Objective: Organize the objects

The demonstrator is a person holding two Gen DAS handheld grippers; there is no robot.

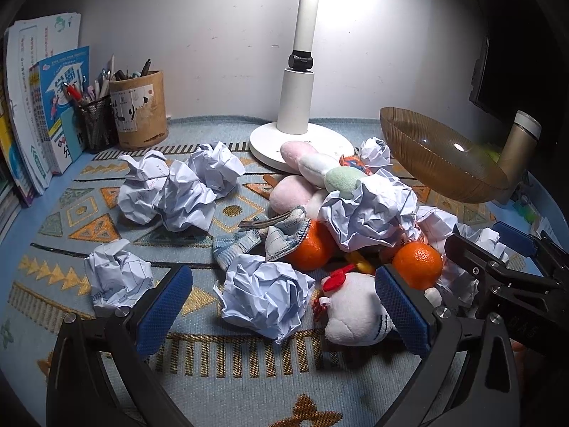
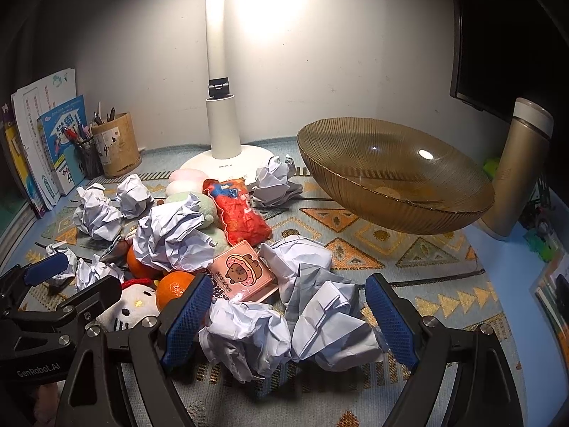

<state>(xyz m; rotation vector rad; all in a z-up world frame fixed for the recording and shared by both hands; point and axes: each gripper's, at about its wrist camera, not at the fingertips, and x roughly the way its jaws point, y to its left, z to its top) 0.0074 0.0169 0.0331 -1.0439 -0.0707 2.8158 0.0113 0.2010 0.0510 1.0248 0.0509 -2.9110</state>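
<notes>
A pile of clutter lies on a patterned mat [image 1: 227, 363]. My left gripper [image 1: 284, 306] is open around a crumpled paper ball [image 1: 265, 297], with a white plush cat [image 1: 355, 315] by its right finger. Two oranges [image 1: 418, 265] [image 1: 309, 249] sit behind. My right gripper [image 2: 290, 320] is open around two crumpled paper balls [image 2: 249, 334] [image 2: 330, 331]. A pink card pack [image 2: 242, 275], a red snack bag [image 2: 242, 210], an orange [image 2: 174, 288] and the plush cat [image 2: 131, 307] lie behind it. More paper balls [image 1: 170, 188] are scattered on the left.
An amber glass bowl [image 2: 394, 185] leans against a gold flask [image 2: 519, 167] at the right. A white lamp [image 1: 298, 106] stands at the back. A wooden pen cup [image 1: 140, 110], mesh holder [image 1: 96, 124] and books [image 1: 39, 106] stand at the left wall.
</notes>
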